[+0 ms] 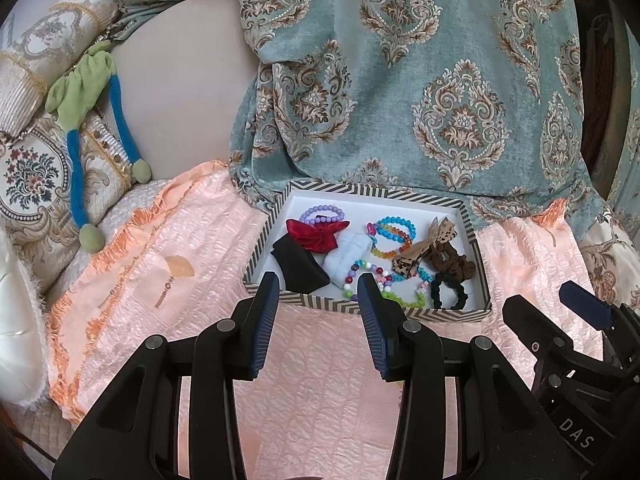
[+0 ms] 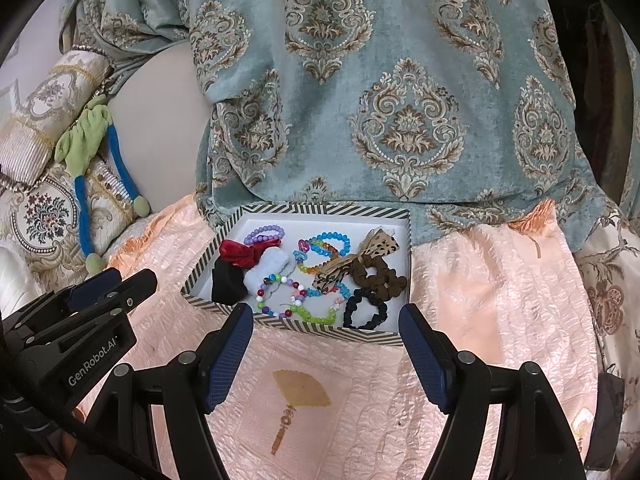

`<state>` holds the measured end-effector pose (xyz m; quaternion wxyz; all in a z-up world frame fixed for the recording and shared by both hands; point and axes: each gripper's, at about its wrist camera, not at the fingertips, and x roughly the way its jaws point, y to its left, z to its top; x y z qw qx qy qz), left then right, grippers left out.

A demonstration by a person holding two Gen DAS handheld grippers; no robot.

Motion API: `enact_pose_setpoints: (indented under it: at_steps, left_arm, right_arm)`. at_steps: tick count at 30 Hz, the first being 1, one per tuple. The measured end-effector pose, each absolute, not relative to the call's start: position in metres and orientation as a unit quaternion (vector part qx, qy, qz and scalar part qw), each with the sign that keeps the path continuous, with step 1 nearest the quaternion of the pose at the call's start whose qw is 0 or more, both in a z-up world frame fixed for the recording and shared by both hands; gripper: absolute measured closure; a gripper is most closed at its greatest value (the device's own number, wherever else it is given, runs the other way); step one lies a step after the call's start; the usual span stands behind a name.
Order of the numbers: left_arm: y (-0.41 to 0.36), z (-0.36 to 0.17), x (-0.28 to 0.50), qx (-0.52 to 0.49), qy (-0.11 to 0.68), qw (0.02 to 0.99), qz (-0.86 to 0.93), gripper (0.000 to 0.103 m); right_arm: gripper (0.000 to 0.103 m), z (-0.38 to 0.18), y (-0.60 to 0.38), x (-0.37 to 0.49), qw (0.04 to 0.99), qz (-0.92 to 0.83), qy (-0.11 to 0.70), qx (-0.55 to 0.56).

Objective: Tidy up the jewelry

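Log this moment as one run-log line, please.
phase: pre-grasp | left gripper: open, empty | right gripper: open, empty | striped box: holds bracelets, scrunchies | nothing lifted

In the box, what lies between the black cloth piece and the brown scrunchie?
In the right wrist view, the pale blue scrunchie and the multicolored bead bracelets lie between the black cloth piece and the brown scrunchie.

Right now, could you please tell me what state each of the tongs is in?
Left tongs: open, holding nothing, in front of the striped box.
Right tongs: open wide, holding nothing, also at the box's near edge.
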<state>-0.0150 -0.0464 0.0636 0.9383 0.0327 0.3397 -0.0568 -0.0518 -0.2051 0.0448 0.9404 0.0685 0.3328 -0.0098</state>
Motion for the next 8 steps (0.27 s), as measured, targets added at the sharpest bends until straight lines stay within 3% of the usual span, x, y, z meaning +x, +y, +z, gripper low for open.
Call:
enact_pose_setpoints:
  at_steps: [8]
  left_arm:
    - [-0.0444, 0.0599, -0.0114, 0.024, 0.334, 0.940, -0.068, 0.063]
  right_arm:
    - [0.030, 0.0355, -0.2144, -0.0484, 0.937, -0.014, 0.340, 0.073]
